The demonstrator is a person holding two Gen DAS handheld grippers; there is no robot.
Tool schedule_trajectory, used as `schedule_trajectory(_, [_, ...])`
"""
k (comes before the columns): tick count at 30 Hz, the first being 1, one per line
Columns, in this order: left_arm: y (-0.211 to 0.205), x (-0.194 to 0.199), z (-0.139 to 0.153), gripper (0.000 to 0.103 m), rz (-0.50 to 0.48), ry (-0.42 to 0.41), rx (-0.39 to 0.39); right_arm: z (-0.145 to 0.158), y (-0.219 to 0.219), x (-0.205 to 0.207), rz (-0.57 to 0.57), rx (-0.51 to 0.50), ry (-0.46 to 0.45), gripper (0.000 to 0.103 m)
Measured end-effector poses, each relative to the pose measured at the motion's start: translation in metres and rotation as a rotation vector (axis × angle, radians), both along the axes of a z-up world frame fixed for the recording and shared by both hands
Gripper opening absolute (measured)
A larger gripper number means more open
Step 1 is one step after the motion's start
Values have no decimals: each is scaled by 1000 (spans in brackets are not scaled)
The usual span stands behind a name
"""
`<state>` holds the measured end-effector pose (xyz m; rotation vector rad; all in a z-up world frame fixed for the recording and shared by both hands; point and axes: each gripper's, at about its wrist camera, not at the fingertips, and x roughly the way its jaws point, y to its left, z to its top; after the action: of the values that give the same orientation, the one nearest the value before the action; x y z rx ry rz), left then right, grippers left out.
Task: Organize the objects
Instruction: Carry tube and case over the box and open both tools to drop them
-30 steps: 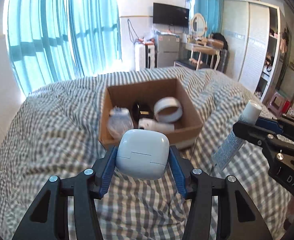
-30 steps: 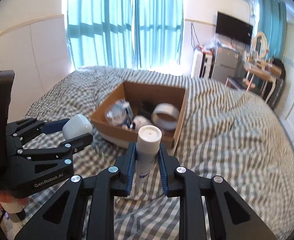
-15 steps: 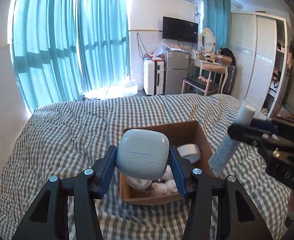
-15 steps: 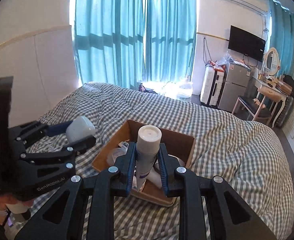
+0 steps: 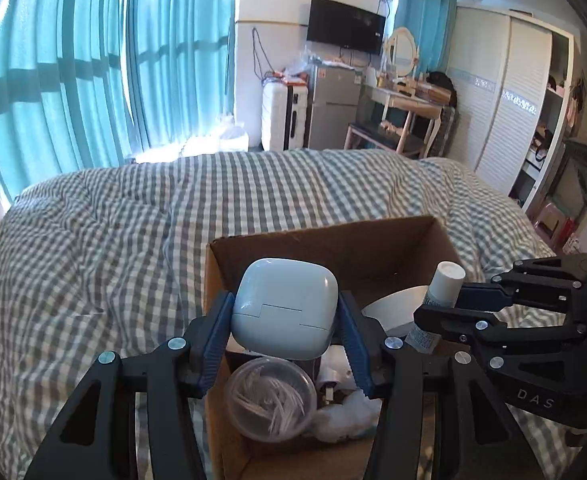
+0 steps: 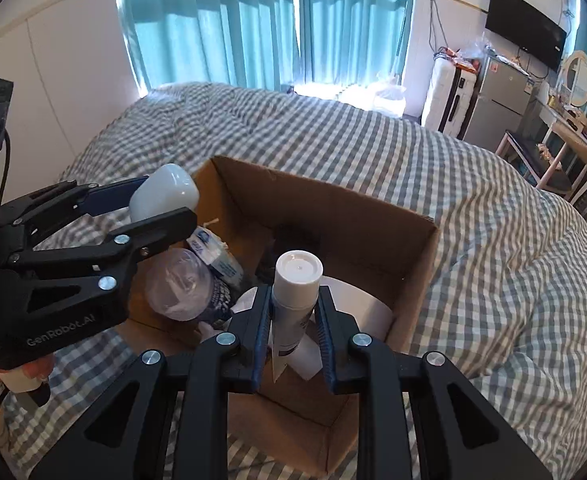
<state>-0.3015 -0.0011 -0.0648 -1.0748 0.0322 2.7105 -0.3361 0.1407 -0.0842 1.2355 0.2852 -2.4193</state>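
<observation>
We're well into the tidy-up, judging by how full the cardboard box (image 6: 409,280) on the checked duvet (image 5: 105,248) already is. Over the box's left side, our left gripper (image 5: 284,318) pinches a white earbuds case (image 5: 284,314), not yet dropped. Below it in the box sit a clear lidded tub (image 5: 271,400) and a crumpled white tissue (image 5: 347,414). Further right inside lies a white tape roll (image 6: 367,314). Over the box's middle our right gripper (image 6: 295,318) clamps an upright white tube (image 6: 296,292), cap up. Two drops left, we reckon
</observation>
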Motion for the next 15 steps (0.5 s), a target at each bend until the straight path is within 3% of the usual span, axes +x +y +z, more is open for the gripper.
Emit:
schedule_trajectory(10, [6, -29, -24, 53, -28, -7, -17, -23, -5, -47, -11, 51, -23, 21])
schedule_trajectory(15, [13, -34, -30, 53, -31, -12, -28, -25, -3, -60, -27, 23, -24, 21])
